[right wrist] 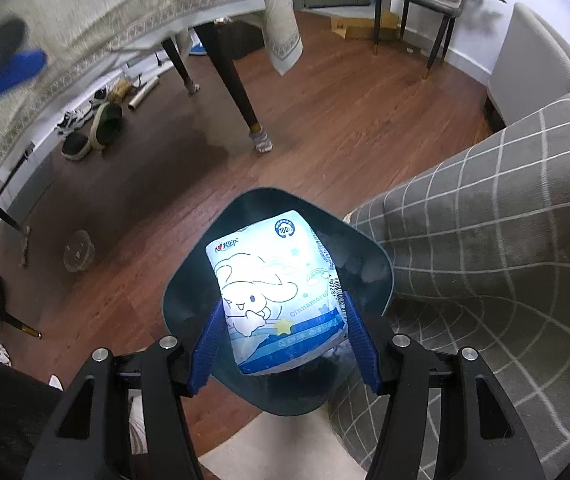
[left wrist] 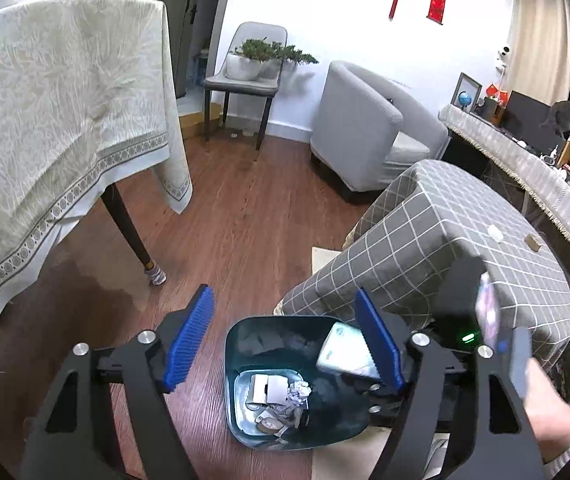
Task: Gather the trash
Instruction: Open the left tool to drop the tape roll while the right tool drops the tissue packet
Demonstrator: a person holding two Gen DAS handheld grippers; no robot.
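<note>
A dark teal bin (left wrist: 232, 346) stands on the wood floor beside a table with a grey checked cloth. Inside lie crumpled paper (left wrist: 299, 394) and small white boxes (left wrist: 269, 388). My left gripper (left wrist: 283, 300) hovers above the bin, open, with nothing between its blue pads. My right gripper (right wrist: 283, 306) is shut on a blue-and-white tissue pack (right wrist: 277, 280) with a cartoon print, held over the bin's mouth (right wrist: 269, 194). The left wrist view shows that pack (left wrist: 343, 350) at the bin's right rim, partly hidden by a left finger. A blurred blue pad (right wrist: 5, 68) of the left gripper shows top left.
The grey checked table (left wrist: 445, 240) carries a small white scrap (left wrist: 495, 234) and a brown piece (left wrist: 533, 243). A cream-clothed table (left wrist: 45, 120) with a dark leg (left wrist: 129, 232) stands left. A grey armchair (left wrist: 365, 128) and a chair with plants (left wrist: 245, 76) stand behind. Shoes (right wrist: 93, 128) and a clear cup (right wrist: 79, 256) lie on the floor.
</note>
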